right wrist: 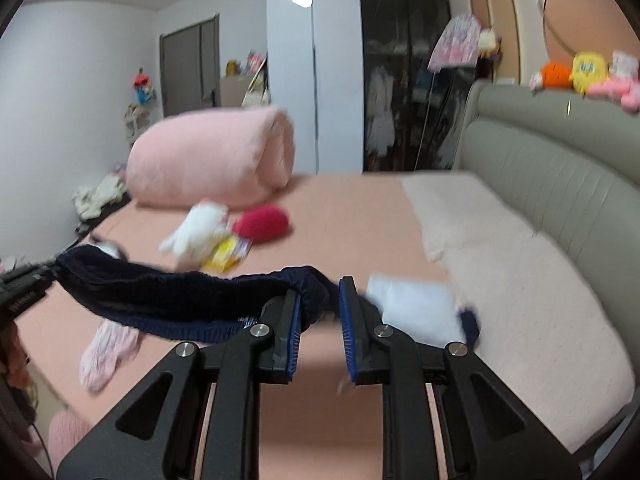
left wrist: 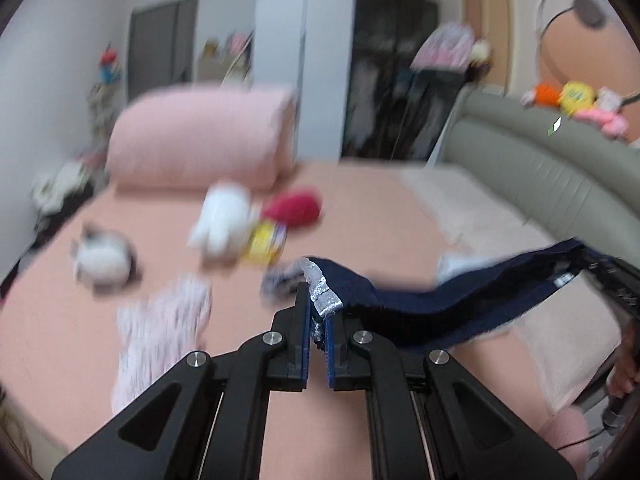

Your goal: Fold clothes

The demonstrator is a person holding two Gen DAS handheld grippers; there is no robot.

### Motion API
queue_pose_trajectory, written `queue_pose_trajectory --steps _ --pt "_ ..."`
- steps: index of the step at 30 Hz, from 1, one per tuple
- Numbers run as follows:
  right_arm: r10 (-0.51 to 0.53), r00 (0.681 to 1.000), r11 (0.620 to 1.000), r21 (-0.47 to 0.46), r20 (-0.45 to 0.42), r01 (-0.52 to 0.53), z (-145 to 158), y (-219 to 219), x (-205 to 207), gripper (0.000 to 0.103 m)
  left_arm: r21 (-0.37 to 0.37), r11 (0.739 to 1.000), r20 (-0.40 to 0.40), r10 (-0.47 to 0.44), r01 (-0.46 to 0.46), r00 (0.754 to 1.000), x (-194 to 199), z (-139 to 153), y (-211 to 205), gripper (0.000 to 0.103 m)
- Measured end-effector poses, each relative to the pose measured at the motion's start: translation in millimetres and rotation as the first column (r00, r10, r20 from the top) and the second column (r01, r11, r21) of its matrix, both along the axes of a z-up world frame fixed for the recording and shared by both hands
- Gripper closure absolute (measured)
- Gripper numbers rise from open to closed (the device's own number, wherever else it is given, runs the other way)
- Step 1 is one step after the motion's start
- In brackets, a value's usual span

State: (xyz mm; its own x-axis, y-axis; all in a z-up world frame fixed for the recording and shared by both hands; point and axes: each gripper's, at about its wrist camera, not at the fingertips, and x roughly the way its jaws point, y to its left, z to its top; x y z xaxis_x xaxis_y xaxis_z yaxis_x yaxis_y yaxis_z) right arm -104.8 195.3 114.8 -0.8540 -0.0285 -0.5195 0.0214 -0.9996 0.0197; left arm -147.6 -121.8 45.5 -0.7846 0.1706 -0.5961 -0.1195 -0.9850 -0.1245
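A dark navy knitted garment [left wrist: 440, 300] hangs stretched in the air above the pink bed [left wrist: 360, 208]. My left gripper [left wrist: 318, 312] is shut on its silver-grey edge. In the right wrist view the same garment [right wrist: 168, 300] runs from the left gripper at far left [right wrist: 24, 284] to my right gripper [right wrist: 320, 300]. The right gripper's jaws stand apart, with the garment's end bunched against the left finger [right wrist: 294, 312]. The right gripper also shows at the right edge of the left wrist view [left wrist: 600, 276].
On the bed lie a rolled pink quilt [right wrist: 212, 156], a white plush toy [right wrist: 196, 228], a red plush [right wrist: 262, 222], a yellow packet [right wrist: 228, 256], a pink patterned garment [left wrist: 160, 332], a white folded cloth [right wrist: 416, 308]. A grey-green headboard [right wrist: 560, 184] stands on the right.
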Motion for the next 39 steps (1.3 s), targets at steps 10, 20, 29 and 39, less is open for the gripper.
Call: queue_pose_trajectory --steps 10,20,29,39 --pt "-0.029 0.867 0.997 0.075 0.497 -0.01 -258 -18 37 0.086 -0.11 0.994 0.516 0.067 -0.011 0.854 20 -242 3 0.092" --pt "0.002 0.91 1.0 0.0 0.414 -0.002 -250 0 37 0.074 -0.249 0.963 0.339 -0.015 0.106 0.941 44 -184 17 0.038" --pt "0.019 0.899 0.997 -0.073 0.437 0.014 -251 17 40 0.068 -0.339 0.935 0.42 0.053 0.102 0.906 45 -184 14 0.038" --pt "0.088 0.892 0.99 -0.138 0.443 -0.03 -245 20 43 0.067 -0.218 0.94 0.4 -0.161 0.264 0.902 52 -177 49 0.038"
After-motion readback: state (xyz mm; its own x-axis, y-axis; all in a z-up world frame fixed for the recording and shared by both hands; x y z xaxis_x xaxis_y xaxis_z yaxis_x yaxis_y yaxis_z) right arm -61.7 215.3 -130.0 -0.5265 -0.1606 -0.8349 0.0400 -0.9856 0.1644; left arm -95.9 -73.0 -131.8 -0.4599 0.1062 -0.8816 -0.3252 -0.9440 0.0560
